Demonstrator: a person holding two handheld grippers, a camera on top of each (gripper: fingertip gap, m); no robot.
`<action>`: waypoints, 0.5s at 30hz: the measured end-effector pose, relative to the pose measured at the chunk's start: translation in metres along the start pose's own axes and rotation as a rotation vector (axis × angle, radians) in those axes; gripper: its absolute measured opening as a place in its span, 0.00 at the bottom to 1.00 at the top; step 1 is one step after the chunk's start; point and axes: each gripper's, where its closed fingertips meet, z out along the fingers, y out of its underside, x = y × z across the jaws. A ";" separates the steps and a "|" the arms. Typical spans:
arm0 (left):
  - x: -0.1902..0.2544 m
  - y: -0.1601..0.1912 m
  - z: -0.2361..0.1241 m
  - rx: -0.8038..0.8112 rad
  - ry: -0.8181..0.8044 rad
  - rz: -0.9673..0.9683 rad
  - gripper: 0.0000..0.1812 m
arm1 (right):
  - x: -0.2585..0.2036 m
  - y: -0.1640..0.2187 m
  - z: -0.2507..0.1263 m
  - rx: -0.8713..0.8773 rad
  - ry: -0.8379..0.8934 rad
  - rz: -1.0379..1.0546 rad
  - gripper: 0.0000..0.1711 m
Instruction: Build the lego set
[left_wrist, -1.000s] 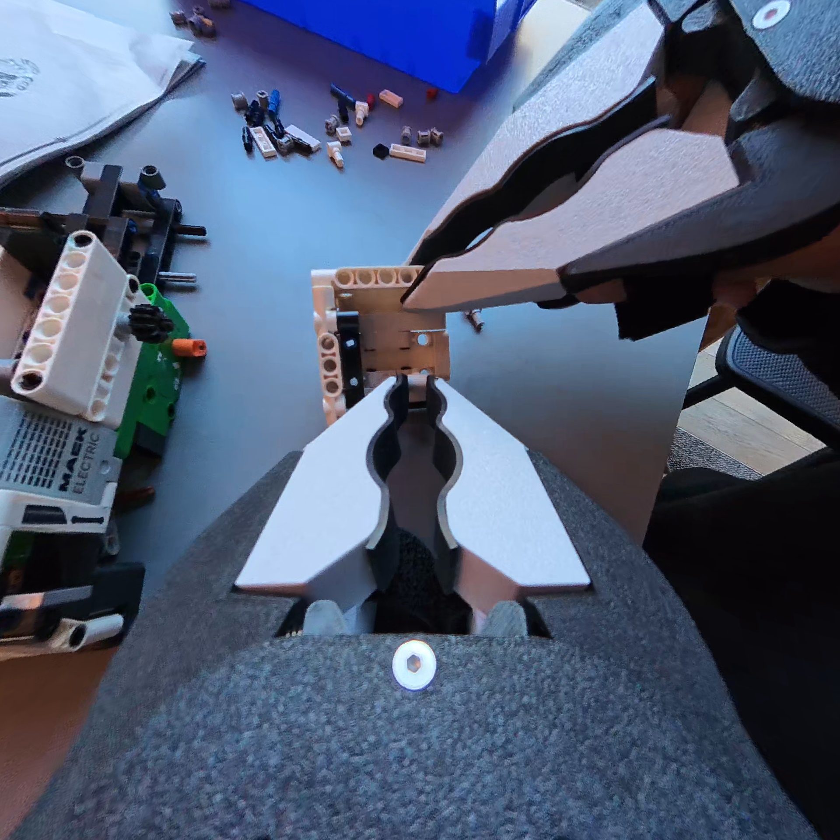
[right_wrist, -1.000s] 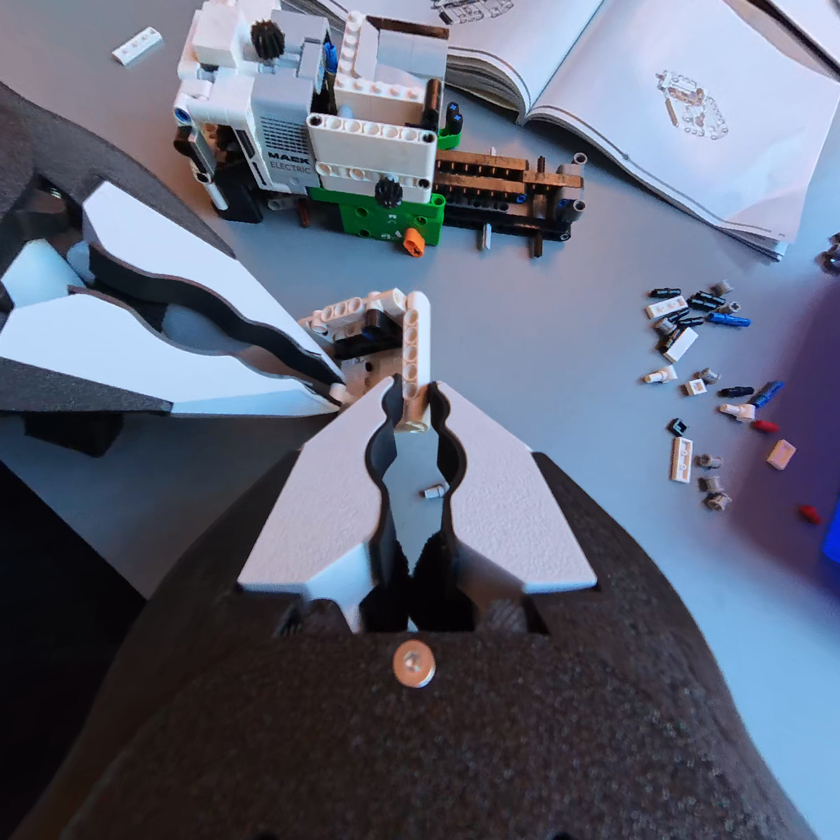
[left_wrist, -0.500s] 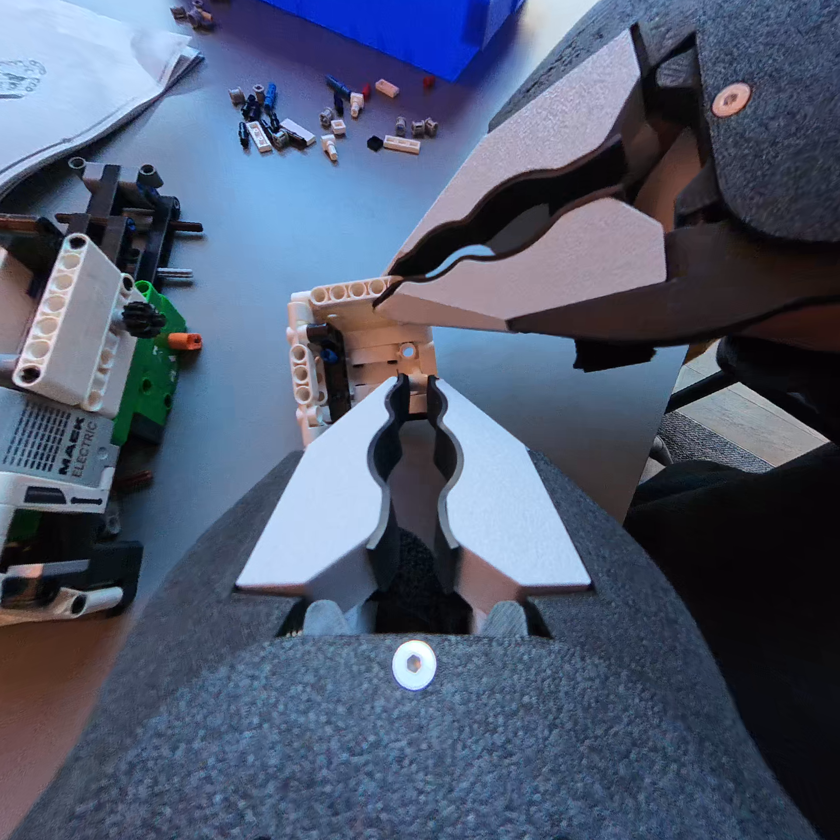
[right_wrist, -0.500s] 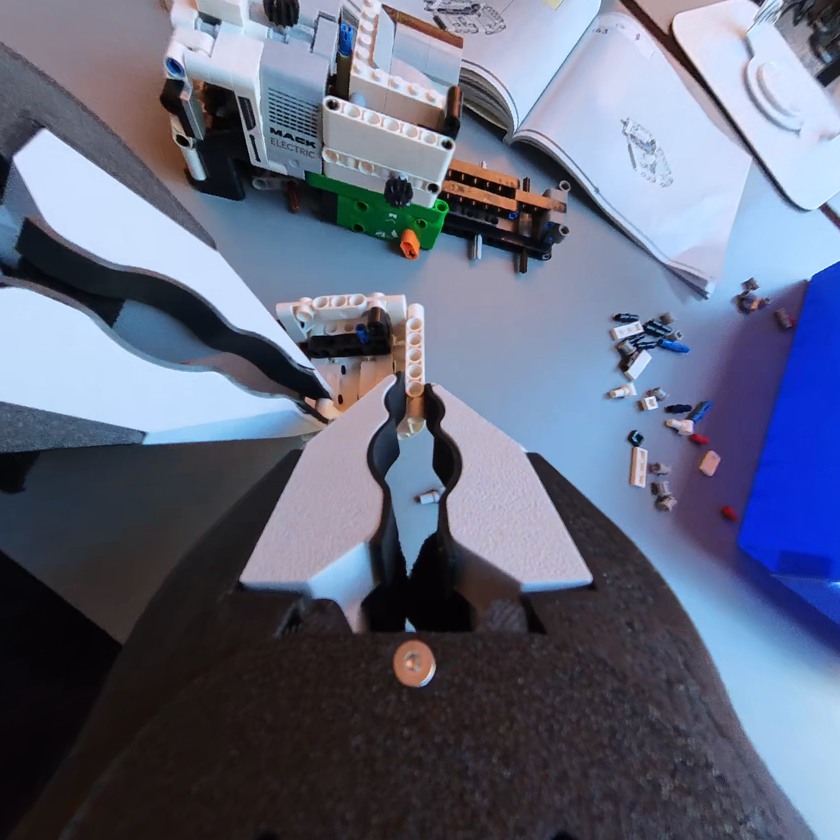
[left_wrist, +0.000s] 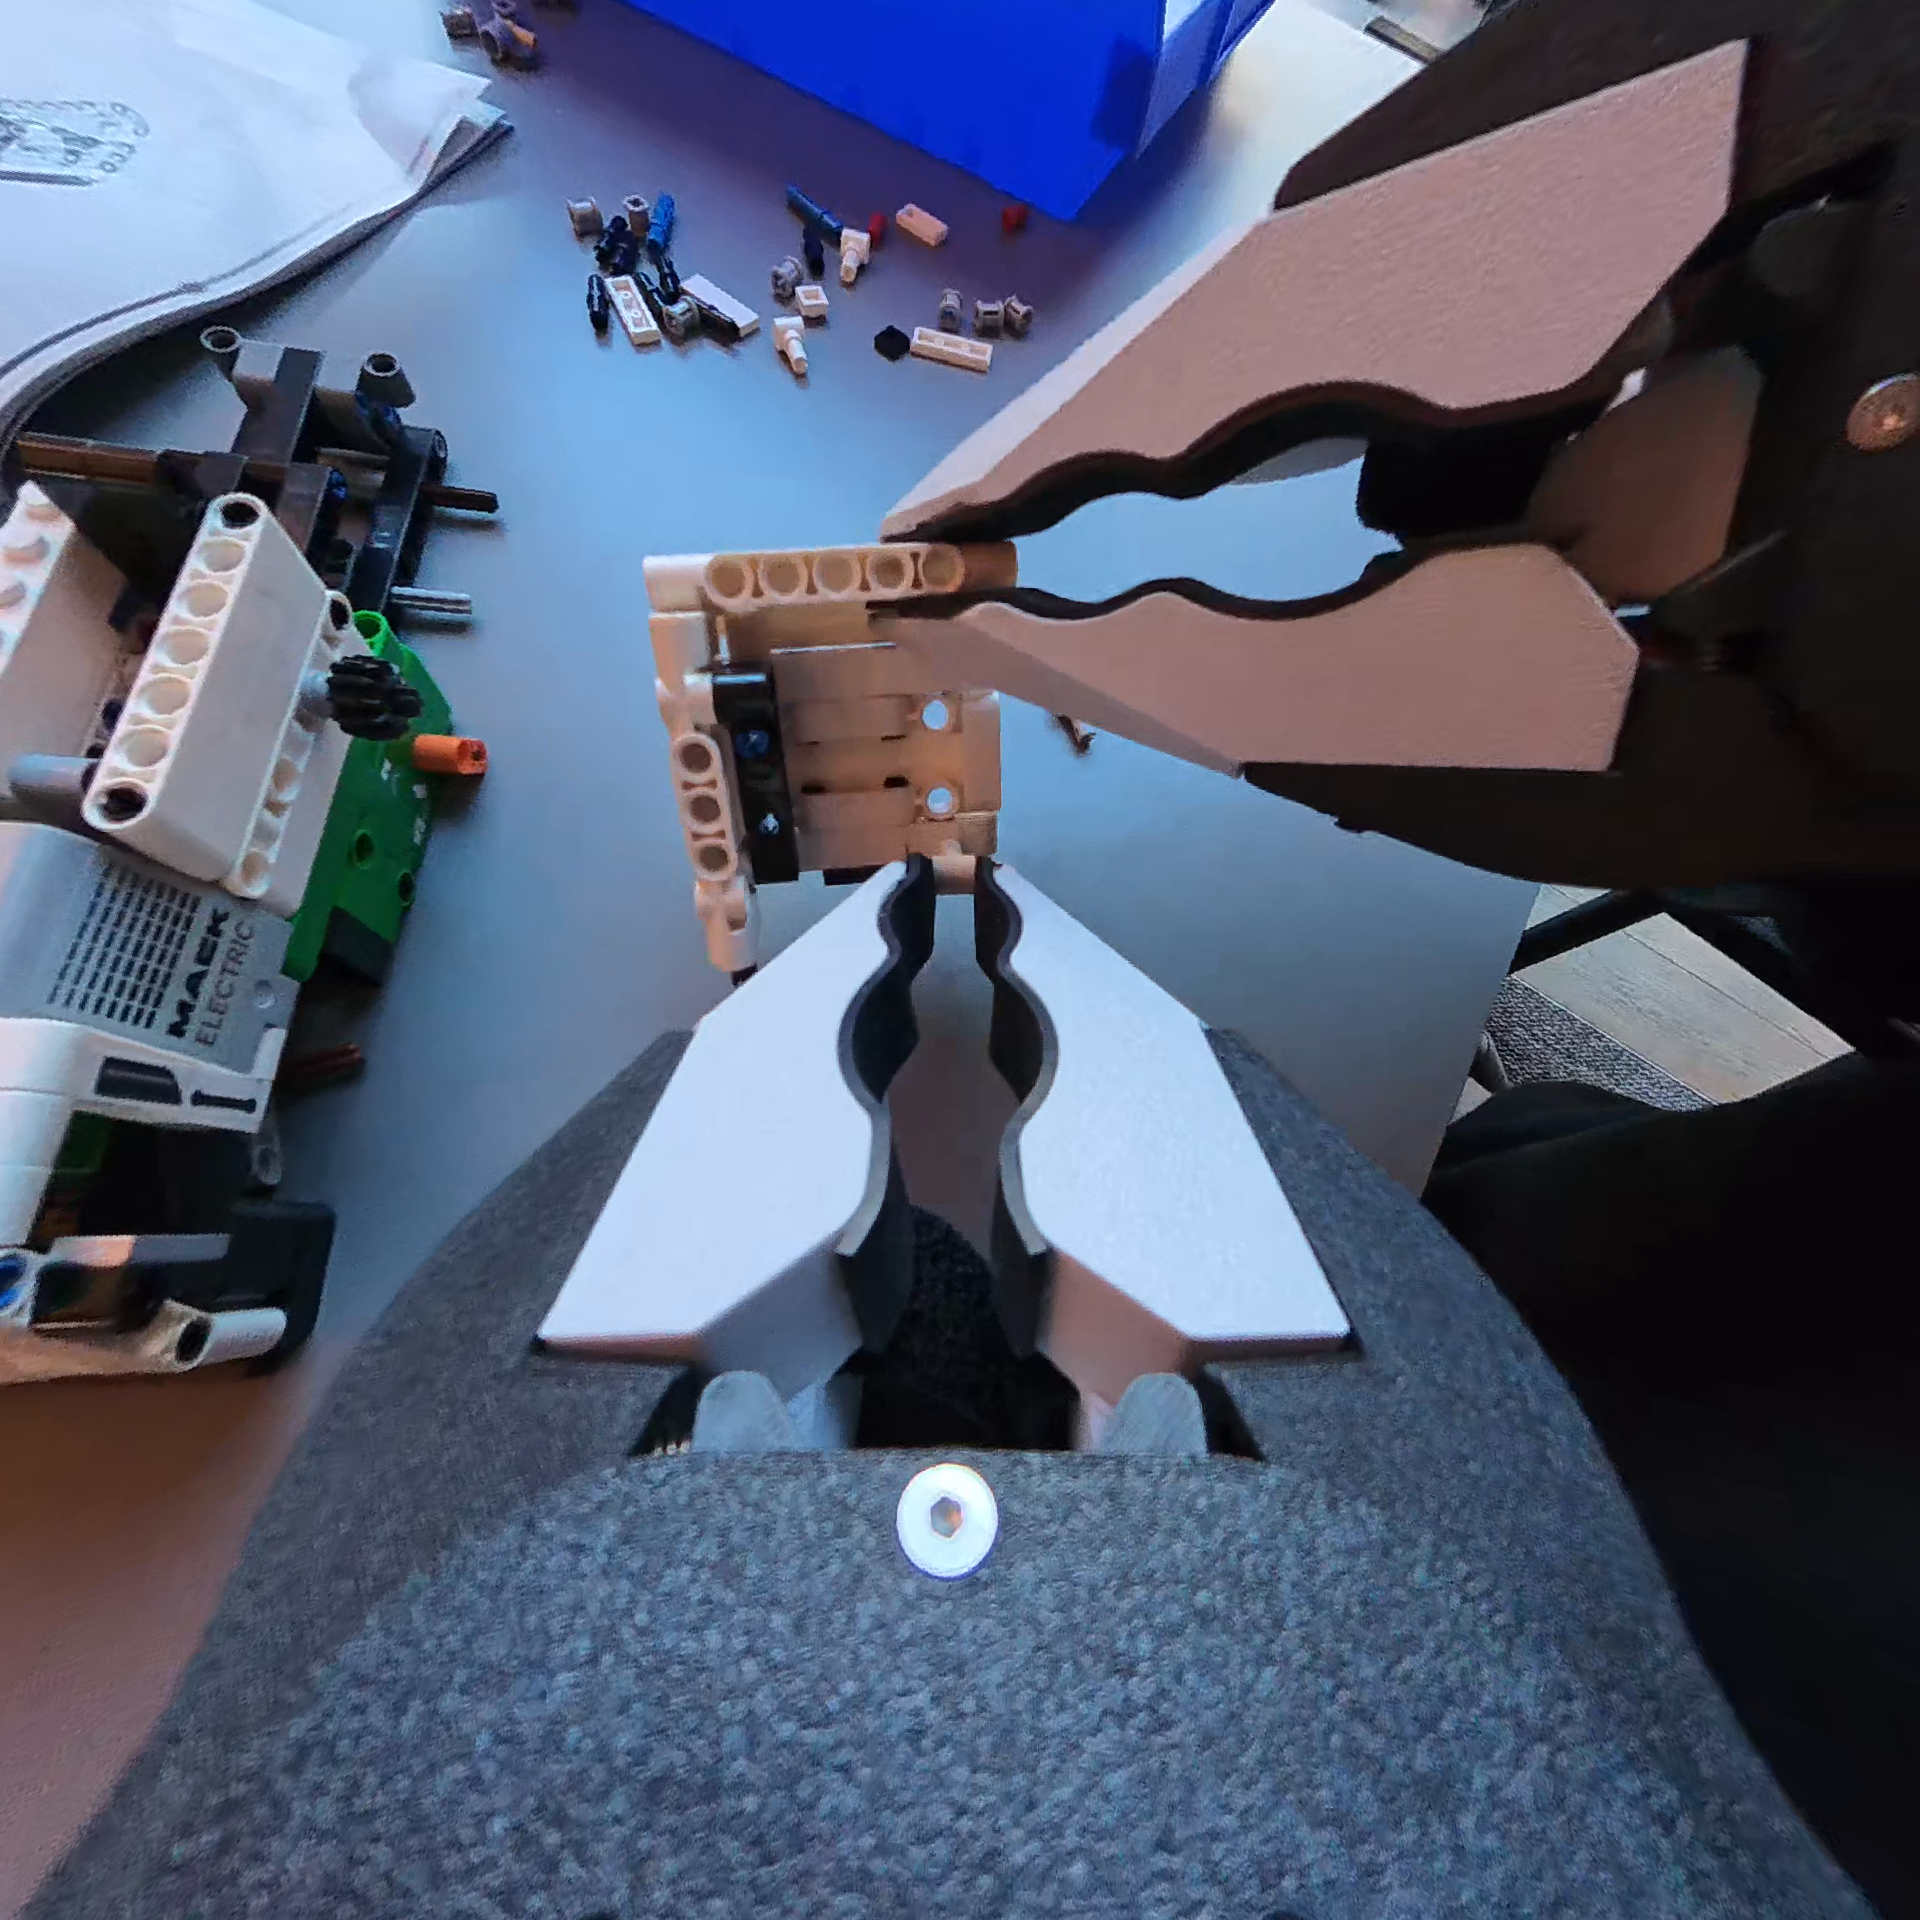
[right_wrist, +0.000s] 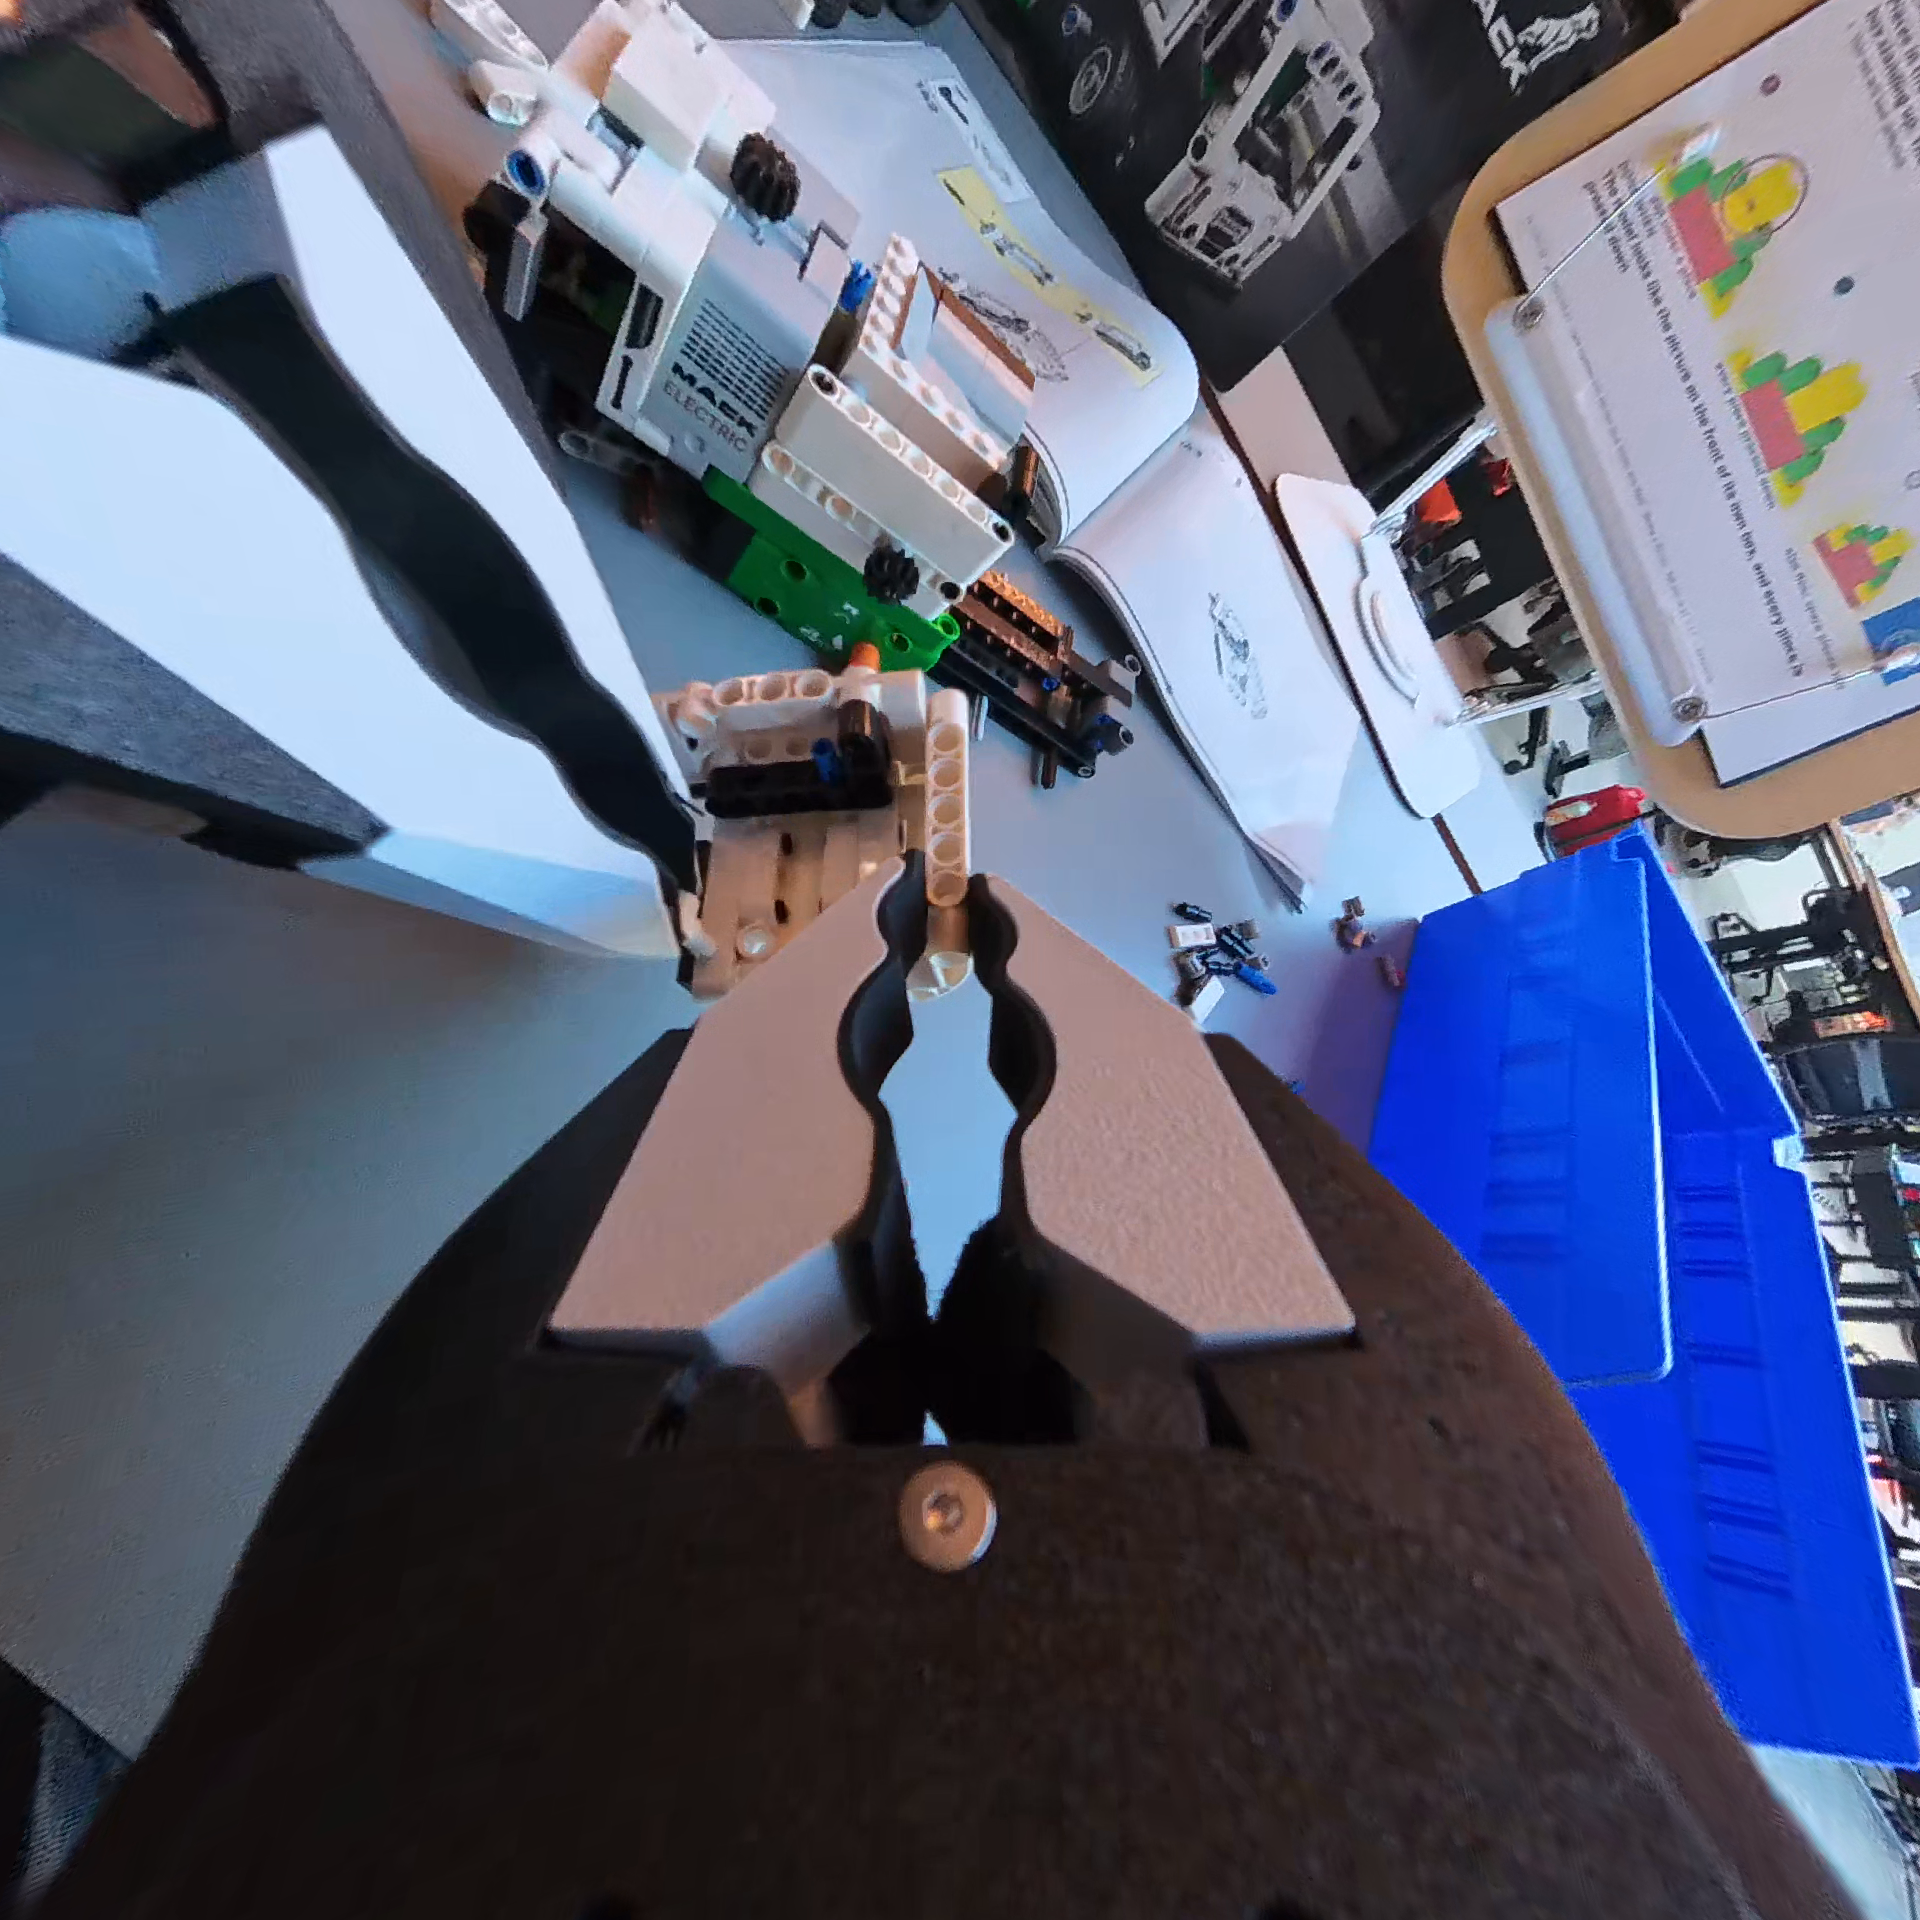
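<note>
— Holding that small white sub-assembly (left_wrist: 831, 727) between both tools, are they? It looks lifted off the grey table (left_wrist: 582, 468).

— Yes. Left gripper (left_wrist: 948, 873) is nearly closed, pinching a tab at the module's six o'clock edge. Right gripper (right_wrist: 943, 894) is clamped narrow on the end of a white holed beam (right_wrist: 948, 790) along the module's far edge.

— How far along is the build?

— Partway, I'd say. Main truck body (right_wrist: 769, 395), white cab over a green base with black gears, lies at about eleven o'clock from the right tool, with its dark chassis frame (right_wrist: 1039, 665) bare behind.

— So what's left?

— This module isn't joined to the truck yet, as far as I can see. Loose small parts (left_wrist: 790, 281) are scattered at twelve o'clock from the left tool, near the blue bin (right_wrist: 1621, 1195). Instruction booklet (right_wrist: 1195, 582) lies open beyond the truck.
</note>
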 end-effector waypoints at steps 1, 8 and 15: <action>0.000 -0.001 0.000 0.005 -0.003 -0.002 0.04 | 0.000 0.000 0.000 0.005 -0.001 -0.001 0.04; -0.002 0.000 0.002 0.006 -0.014 -0.001 0.04 | -0.006 0.005 0.000 -0.004 -0.029 0.044 0.04; 0.000 -0.003 -0.001 0.032 -0.016 0.001 0.04 | -0.004 0.003 0.001 0.004 -0.031 0.086 0.04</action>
